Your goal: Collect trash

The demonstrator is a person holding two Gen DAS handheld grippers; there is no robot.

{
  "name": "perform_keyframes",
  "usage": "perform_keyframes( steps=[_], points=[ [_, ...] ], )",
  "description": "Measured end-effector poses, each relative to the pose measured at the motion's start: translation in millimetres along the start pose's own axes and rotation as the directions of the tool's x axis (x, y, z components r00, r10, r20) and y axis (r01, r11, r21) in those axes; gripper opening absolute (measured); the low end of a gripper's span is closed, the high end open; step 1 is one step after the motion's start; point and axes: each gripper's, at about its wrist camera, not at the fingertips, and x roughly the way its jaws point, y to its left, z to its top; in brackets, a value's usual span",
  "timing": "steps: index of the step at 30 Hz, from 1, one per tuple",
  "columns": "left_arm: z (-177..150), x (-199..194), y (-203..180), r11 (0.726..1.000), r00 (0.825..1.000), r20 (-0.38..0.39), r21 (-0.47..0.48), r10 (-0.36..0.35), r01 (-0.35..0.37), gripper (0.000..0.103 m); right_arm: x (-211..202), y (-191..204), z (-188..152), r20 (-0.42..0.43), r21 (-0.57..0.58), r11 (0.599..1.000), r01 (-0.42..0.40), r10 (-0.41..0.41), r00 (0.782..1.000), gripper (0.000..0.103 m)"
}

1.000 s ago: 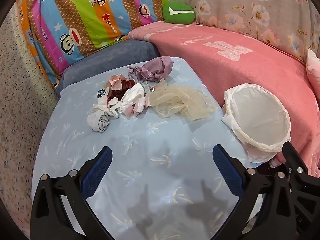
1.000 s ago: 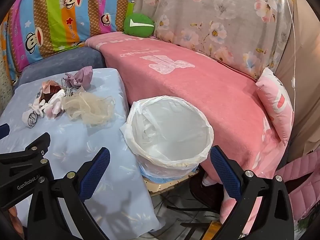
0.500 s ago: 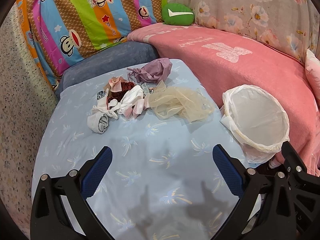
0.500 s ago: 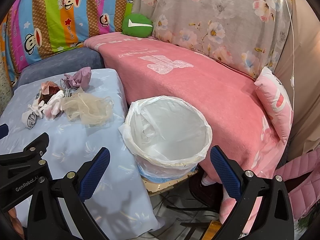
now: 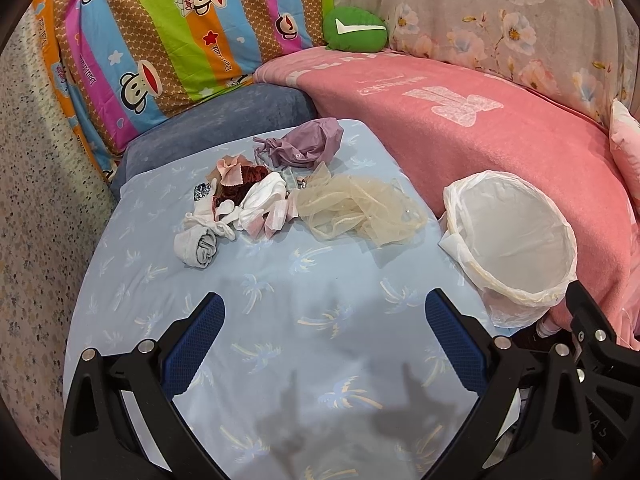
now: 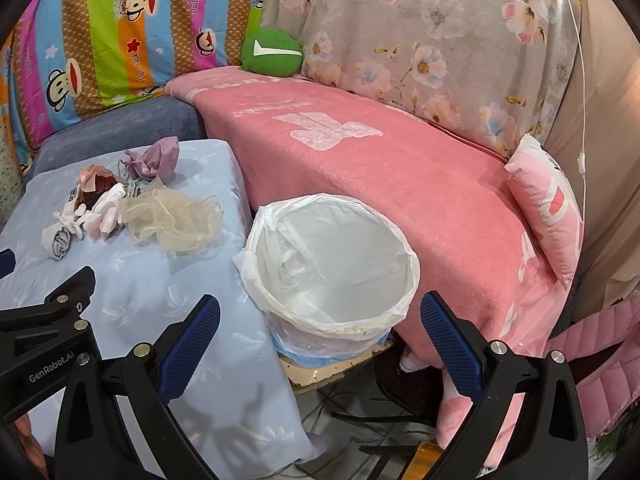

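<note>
A heap of cloth scraps lies on the light blue table cover (image 5: 280, 320): a beige mesh wad (image 5: 360, 210), a mauve pouch (image 5: 308, 146), white and pink rags (image 5: 260, 204), a dark red scrap (image 5: 246, 184) and a grey-white roll (image 5: 198, 246). A bin lined with a white bag (image 5: 510, 236) stands right of the table; it also shows in the right wrist view (image 6: 332, 256). My left gripper (image 5: 322, 332) is open and empty, low over the table, short of the heap. My right gripper (image 6: 318, 330) is open and empty above the bin's near rim.
A pink blanket (image 6: 380, 168) covers the sofa behind the bin. A green cushion (image 5: 354, 34) and a striped monkey-print cloth (image 5: 160, 32) are at the back. A pink pillow (image 6: 548, 204) lies at the right. Floor and cables show below the bin (image 6: 340, 412).
Both grippers have drifted slightly; the heap and the bin appear a little lower and closer in the views. Nothing was taken hold of.
</note>
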Motion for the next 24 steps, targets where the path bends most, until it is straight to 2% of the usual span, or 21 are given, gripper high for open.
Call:
perform_keyframes(
  steps=[24],
  points=[
    [5.3,0.9,-7.5,1.0,1.0,-0.002,0.004,-0.006,0.006,0.096,-1.4,-4.5,0.3,0.003,0.007,1.0,0.013,-0.013,1.0,0.097]
  ],
)
